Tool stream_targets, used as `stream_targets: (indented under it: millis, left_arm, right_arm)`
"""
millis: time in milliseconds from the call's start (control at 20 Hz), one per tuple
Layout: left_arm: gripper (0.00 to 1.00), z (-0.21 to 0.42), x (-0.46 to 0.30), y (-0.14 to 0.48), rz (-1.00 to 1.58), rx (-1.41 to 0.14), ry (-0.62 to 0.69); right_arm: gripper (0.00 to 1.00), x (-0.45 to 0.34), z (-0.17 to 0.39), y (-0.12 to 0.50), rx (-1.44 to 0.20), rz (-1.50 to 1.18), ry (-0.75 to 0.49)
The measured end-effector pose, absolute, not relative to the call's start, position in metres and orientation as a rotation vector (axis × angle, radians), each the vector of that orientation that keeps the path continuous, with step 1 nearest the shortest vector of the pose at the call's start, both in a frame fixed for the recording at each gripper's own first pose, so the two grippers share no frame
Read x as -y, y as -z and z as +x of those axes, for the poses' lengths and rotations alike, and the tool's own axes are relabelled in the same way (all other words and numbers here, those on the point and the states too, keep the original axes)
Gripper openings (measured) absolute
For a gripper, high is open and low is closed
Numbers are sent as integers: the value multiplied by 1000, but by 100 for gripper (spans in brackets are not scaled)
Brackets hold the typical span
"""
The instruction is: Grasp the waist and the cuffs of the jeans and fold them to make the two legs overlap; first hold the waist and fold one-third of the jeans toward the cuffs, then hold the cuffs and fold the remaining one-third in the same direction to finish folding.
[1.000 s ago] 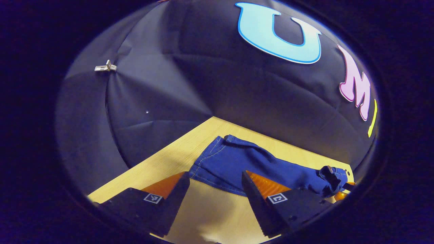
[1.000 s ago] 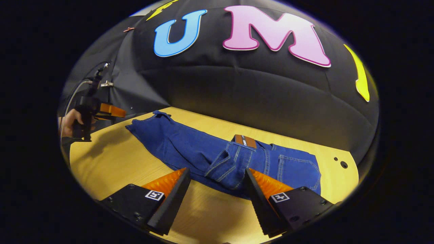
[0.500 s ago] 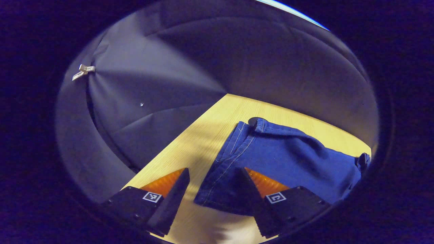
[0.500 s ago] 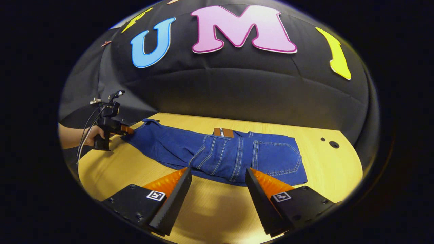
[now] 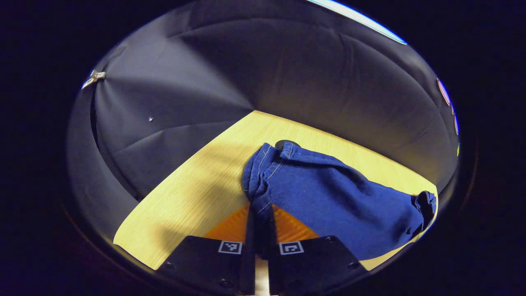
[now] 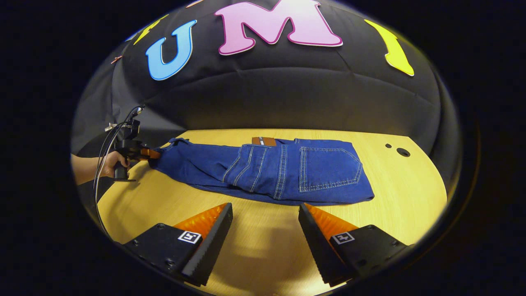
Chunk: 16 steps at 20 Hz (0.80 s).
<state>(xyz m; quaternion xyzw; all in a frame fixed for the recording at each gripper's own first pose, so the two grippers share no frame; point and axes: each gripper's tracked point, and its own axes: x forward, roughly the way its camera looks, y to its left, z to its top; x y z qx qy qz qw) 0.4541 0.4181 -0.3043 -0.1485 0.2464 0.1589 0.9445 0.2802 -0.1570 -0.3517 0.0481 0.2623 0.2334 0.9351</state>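
Blue jeans (image 6: 267,170) lie across the wooden table (image 6: 254,255), waist and back pocket at the right, legs running left. In the left gripper view my left gripper (image 5: 260,211) is shut on the bunched cuffs (image 5: 261,181), and the leg (image 5: 333,201) trails off to the right. The right gripper view shows that same gripper (image 6: 150,154) far left, held by a hand (image 6: 107,162), pinching the cuff end. My right gripper (image 6: 265,213) is open above bare table, just in front of the jeans' near edge, touching nothing.
Two small holes (image 6: 396,150) sit in the tabletop at the far right. A brown patch (image 6: 264,141) marks the waistband at the back edge. Cables (image 6: 107,144) hang from the left gripper. The black cloth wall closes in behind the table.
My left gripper closed on the cuffs, which now bunch up between its fingers. My right gripper drew back from the jeans, which lie flatter and more spread out.
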Motion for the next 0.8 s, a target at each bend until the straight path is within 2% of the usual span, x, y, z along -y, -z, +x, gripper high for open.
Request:
stream_targets:
  millis: [50, 150, 400, 600, 800]
  left_arm:
    - [12, 455, -415, 304, -315, -492, -310]
    - [7, 456, -413, 302, -358, -482, -284]
    - [6, 442, -396, 240, -355, -349, -258]
    - [6, 412, -346, 155, -294, -254, -173]
    - [6, 393, -281, 99, -286, -241, -96]
  right_arm:
    - [99, 158, 281, 351, -533, 96, -476]
    - [99, 158, 282, 346, -521, 94, -472]
    - [99, 187, 297, 326, -491, 103, -418]
    - [98, 232, 311, 299, -457, 103, -347]
    - [98, 277, 315, 281, -463, 101, -276]
